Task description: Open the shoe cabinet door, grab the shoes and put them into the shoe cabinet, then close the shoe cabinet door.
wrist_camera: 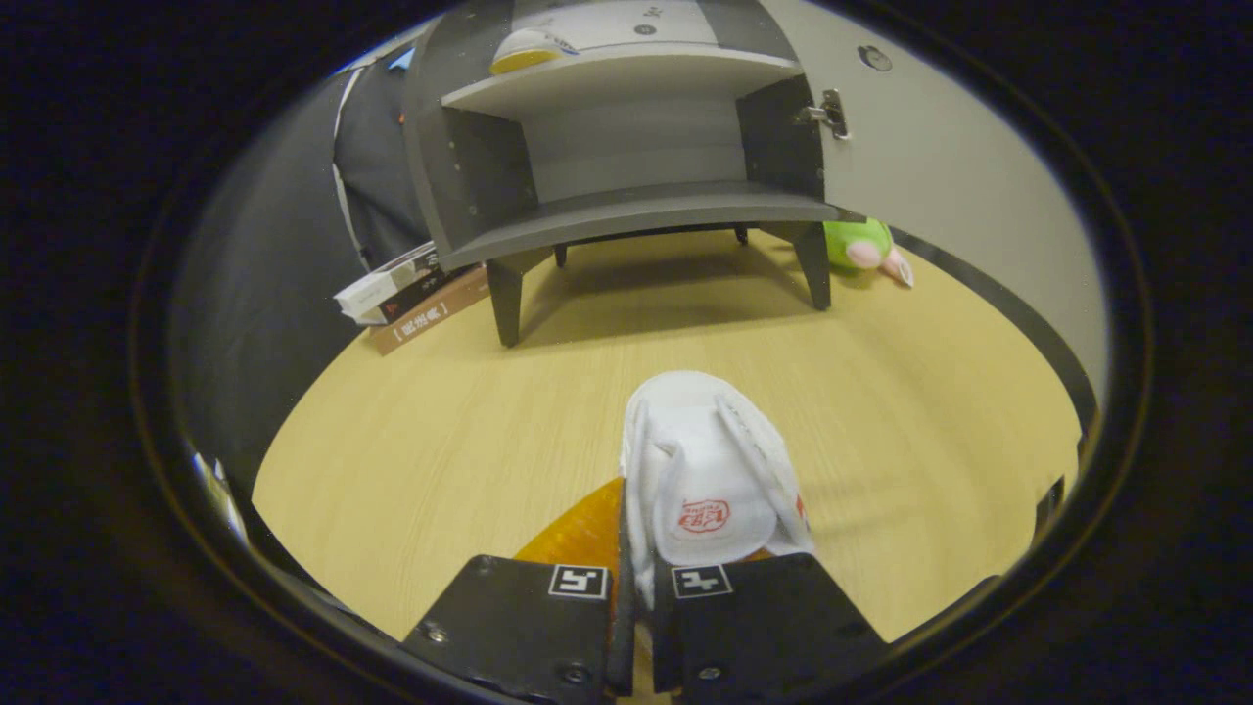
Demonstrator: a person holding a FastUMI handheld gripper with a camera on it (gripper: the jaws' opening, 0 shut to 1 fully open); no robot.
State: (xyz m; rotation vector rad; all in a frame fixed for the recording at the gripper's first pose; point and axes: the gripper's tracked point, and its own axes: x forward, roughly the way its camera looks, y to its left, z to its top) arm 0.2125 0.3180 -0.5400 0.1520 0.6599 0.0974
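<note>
Your gripper (634, 587) clamped narrow on a white shoe (707, 470), red tongue logo unreadable, above the table (411, 431); the open shoe cabinet (626, 211) stood beyond, books (411, 294) beside it.

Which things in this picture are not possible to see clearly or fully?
- White shoe: its heel end is hidden between the gripper fingers, gripper view.
- Upper shelf shoe: cut off by the shelf edge.
- Green plush toy: partly behind the cabinet leg.
- Cabinet door: its far side runs out of view.
- Books: titles too small.
</note>
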